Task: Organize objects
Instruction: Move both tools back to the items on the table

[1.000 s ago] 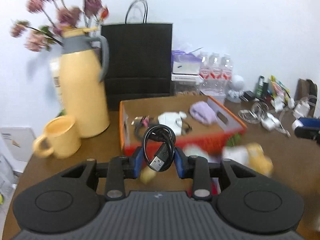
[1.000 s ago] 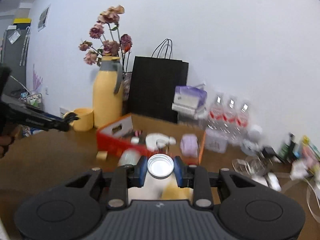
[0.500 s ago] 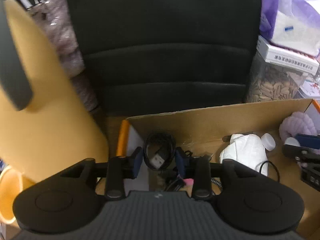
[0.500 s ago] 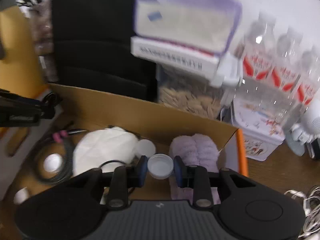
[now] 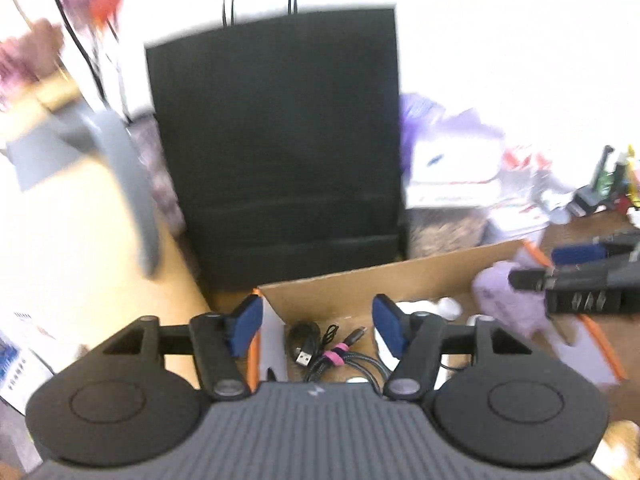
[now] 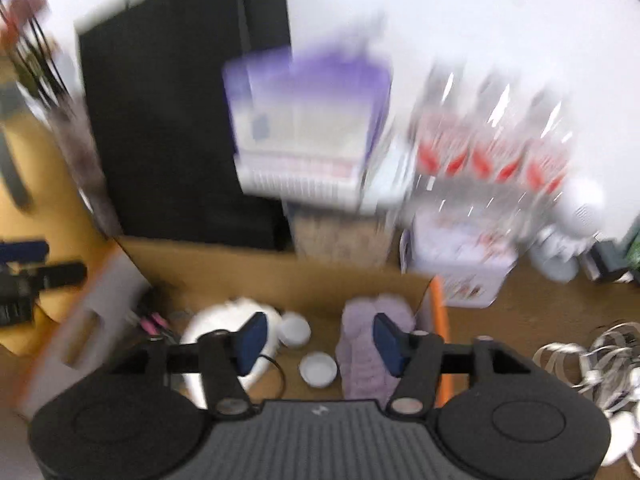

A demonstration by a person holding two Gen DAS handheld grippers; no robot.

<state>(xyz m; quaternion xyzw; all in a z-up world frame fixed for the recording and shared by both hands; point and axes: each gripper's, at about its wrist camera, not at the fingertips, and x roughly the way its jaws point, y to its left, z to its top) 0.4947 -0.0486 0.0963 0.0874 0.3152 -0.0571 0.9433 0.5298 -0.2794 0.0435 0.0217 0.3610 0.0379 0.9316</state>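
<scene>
Spread wide and empty over the cardboard box (image 5: 360, 284): left gripper (image 5: 318, 330), right gripper (image 6: 318, 340).
Lying on the box floor: coiled black cable (image 5: 306, 344) at the left end, white cap (image 6: 319, 368) beside the purple cloth (image 6: 368, 356).

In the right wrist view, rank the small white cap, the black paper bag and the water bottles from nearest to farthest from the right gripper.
1. Small white cap: lying in the cardboard box, just below the open right gripper.
2. Water bottles: behind the box, to the right.
3. Black paper bag: behind the box, to the left.
The bottles and bag stand about equally far; too close to call.
</scene>
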